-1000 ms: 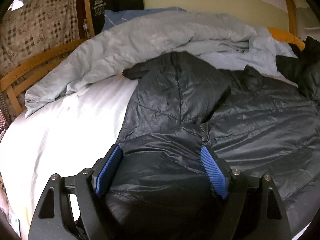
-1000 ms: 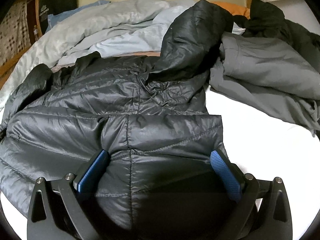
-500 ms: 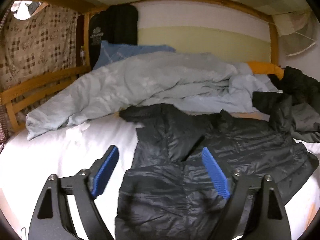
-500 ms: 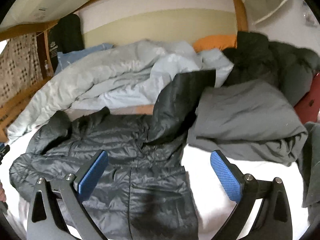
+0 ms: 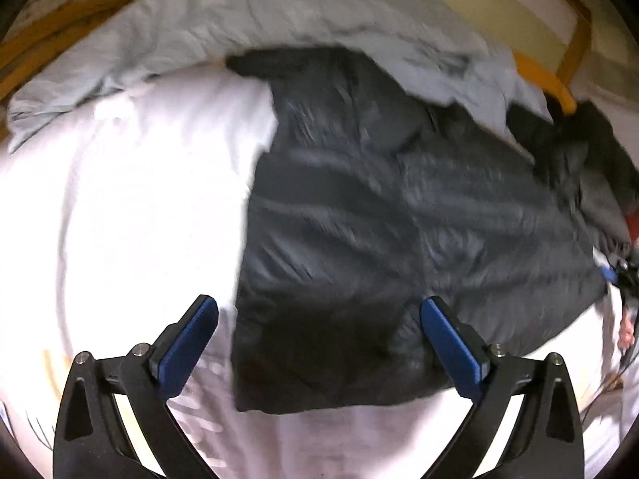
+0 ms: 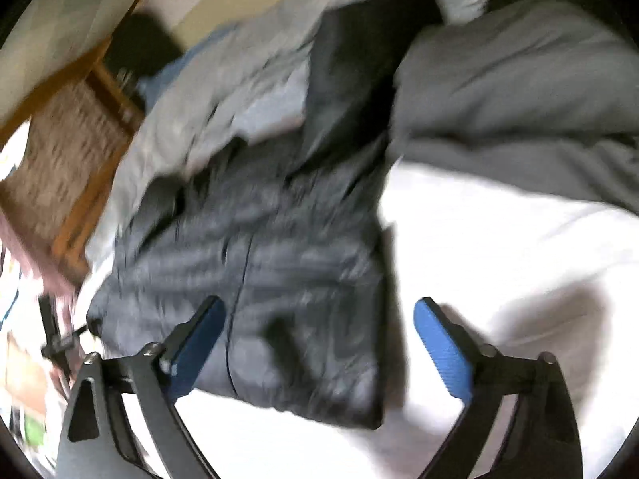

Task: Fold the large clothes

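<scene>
Two grippers: left gripper (image 5: 318, 343) spread, just opening; right gripper (image 6: 319, 345) spread, just narrowing; neither holds anything.
Jacket: dark puffer jacket (image 5: 399, 239) lies flat on white bed sheet (image 5: 131, 207), beside its near edge.

A dark quilted jacket (image 5: 399, 215) of thin, faintly glossy synthetic cloth is seen at centre frame on a smooth matt white sheet (image 5: 127, 207). Soft matt pale-blue bedding (image 5: 223, 20) is bunched along the top. Ribbed blue pads (image 5: 187, 343) are carried on matt black plastic fingers with small bright metal screws. Varnished wood (image 6: 92, 207) is seen at left.
</scene>
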